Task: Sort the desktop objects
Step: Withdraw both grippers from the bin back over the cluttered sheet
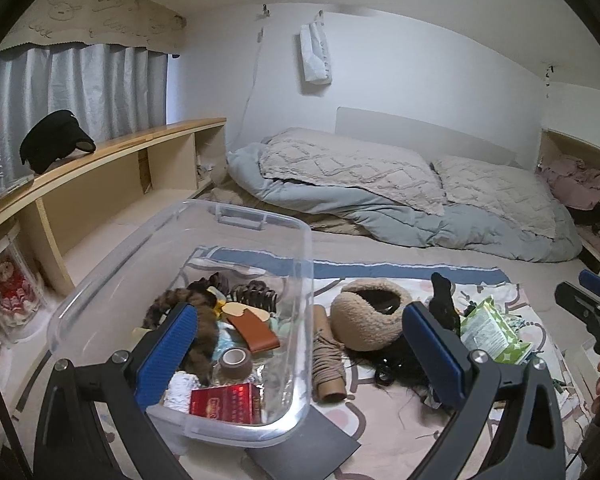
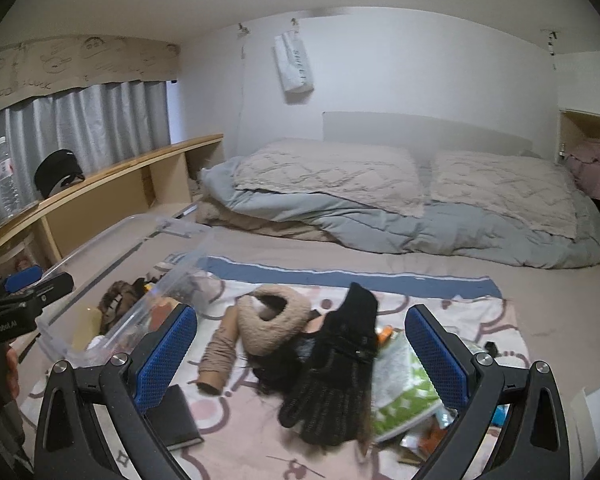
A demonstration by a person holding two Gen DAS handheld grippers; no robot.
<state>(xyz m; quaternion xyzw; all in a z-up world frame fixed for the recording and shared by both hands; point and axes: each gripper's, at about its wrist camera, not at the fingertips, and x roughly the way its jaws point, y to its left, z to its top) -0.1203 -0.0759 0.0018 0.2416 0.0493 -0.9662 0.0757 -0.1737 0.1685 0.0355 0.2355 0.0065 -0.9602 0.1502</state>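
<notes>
Both grippers spread wide, holding nothing, over the clutter.
Right gripper (image 2: 300,354) hovers above the black glove (image 2: 336,376) at lower centre; its fingers could snag the dark hair beneath. Left gripper (image 1: 300,354) straddles the clear bin (image 1: 300,248) rim, lower left.

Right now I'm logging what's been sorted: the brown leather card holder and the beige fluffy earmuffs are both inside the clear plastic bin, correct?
Not quite. The brown leather card holder is inside the clear plastic bin, but the beige fluffy earmuffs lie outside it on the patterned mat, beside the cardboard twine spool. The left wrist view shows this.
</notes>
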